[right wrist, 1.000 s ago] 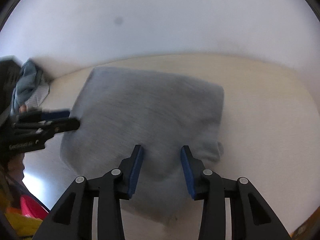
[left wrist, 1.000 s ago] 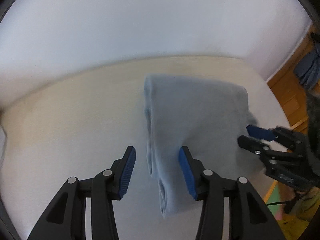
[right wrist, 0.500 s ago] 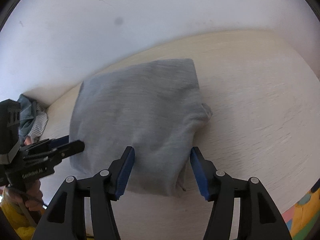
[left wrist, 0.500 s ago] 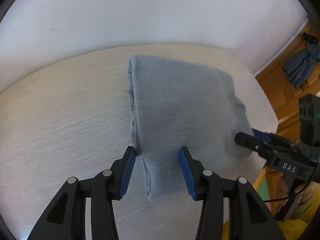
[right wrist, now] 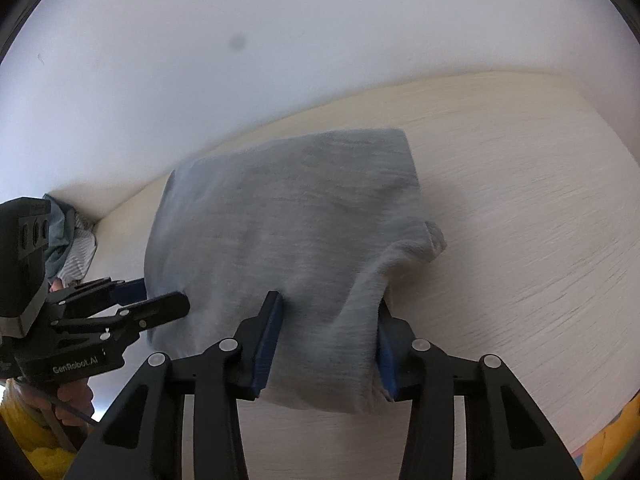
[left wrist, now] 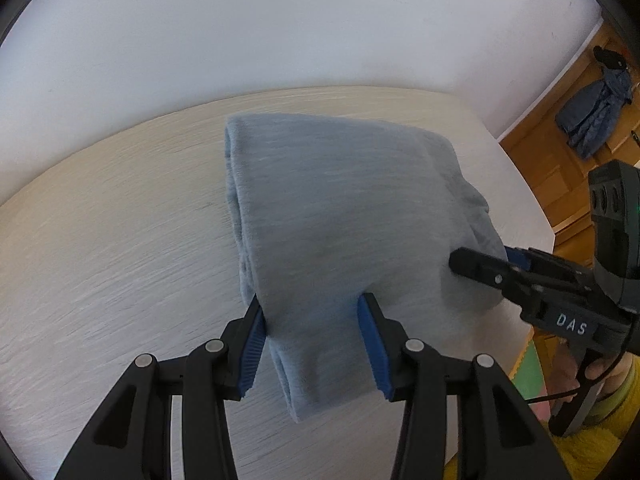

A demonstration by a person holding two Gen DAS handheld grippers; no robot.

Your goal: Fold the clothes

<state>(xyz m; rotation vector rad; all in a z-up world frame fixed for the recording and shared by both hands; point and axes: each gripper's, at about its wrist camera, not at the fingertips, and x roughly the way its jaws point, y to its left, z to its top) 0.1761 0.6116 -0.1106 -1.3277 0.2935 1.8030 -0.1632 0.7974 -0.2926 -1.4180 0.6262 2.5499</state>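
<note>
A folded grey garment [left wrist: 340, 216] lies on a pale wooden table [left wrist: 100, 240]; it also shows in the right wrist view [right wrist: 288, 232]. My left gripper [left wrist: 310, 344] is open, its jaws straddling the garment's near left edge. My right gripper [right wrist: 326, 344] is open, its jaws straddling the near right edge, with cloth bunched between them. Each gripper shows from the side in the other's view: the right gripper [left wrist: 492, 260] and the left gripper [right wrist: 160, 300], both at the garment's near edge.
A white wall stands behind the table. A pile of other clothes [right wrist: 70, 240] lies at the table's far left. A wooden door with a hanging blue jacket [left wrist: 596, 120] is at the right. The table's right edge [left wrist: 532, 208] is close to the garment.
Both grippers moved forward onto the garment's near edge, so cloth now sits between each pair of open jaws. The garment has stayed folded on the table.
</note>
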